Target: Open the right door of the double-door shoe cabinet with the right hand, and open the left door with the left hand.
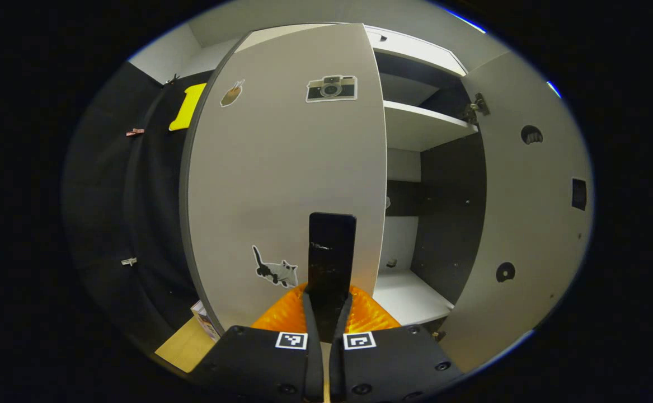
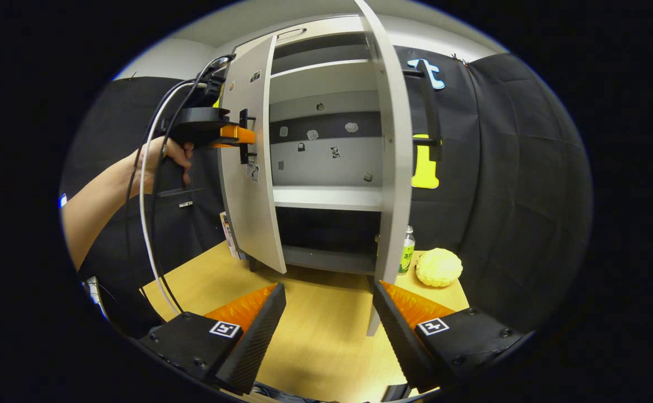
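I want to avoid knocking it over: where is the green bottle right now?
In the right gripper view, the green bottle stands on the wooden table at the cabinet's right, just behind the open right door and beside the yellow round object.

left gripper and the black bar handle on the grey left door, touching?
Touching: in the left gripper view, the left gripper fingers are closed around the handle.

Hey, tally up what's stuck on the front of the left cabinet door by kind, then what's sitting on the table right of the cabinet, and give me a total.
Stickers on the left door:
camera sticker: 1
cat sticker: 1
small brown sticker: 1
On the table:
green bottle: 1
yellow lumpy thing: 1
Total: 5
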Available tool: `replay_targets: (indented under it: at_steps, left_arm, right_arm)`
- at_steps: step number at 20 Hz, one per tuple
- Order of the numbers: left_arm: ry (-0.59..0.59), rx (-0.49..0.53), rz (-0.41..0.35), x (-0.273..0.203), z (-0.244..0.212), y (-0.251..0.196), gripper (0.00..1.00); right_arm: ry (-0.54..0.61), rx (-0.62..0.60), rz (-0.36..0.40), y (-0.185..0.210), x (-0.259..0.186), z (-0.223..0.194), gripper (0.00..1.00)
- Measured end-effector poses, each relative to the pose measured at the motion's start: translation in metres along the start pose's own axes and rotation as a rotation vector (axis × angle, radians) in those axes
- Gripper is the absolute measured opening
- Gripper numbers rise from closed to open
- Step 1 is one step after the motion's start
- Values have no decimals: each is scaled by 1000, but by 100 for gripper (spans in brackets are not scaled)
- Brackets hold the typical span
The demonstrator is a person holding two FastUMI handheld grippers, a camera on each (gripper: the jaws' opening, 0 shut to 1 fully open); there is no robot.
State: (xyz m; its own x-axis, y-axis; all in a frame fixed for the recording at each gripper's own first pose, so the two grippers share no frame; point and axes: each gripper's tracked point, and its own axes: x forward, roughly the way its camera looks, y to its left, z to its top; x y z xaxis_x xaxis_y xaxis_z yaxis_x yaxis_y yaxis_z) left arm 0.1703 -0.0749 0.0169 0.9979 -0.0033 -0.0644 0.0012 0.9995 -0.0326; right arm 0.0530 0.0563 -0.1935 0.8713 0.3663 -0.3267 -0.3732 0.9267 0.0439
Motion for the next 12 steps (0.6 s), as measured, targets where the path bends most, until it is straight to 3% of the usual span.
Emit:
replay_targets:
  at_steps: [12]
  left_arm:
    - [-9, -1, -117, -80, -4, 56, 9]
  right_arm:
    - [-69, 29, -153, 88, -21, 9, 98]
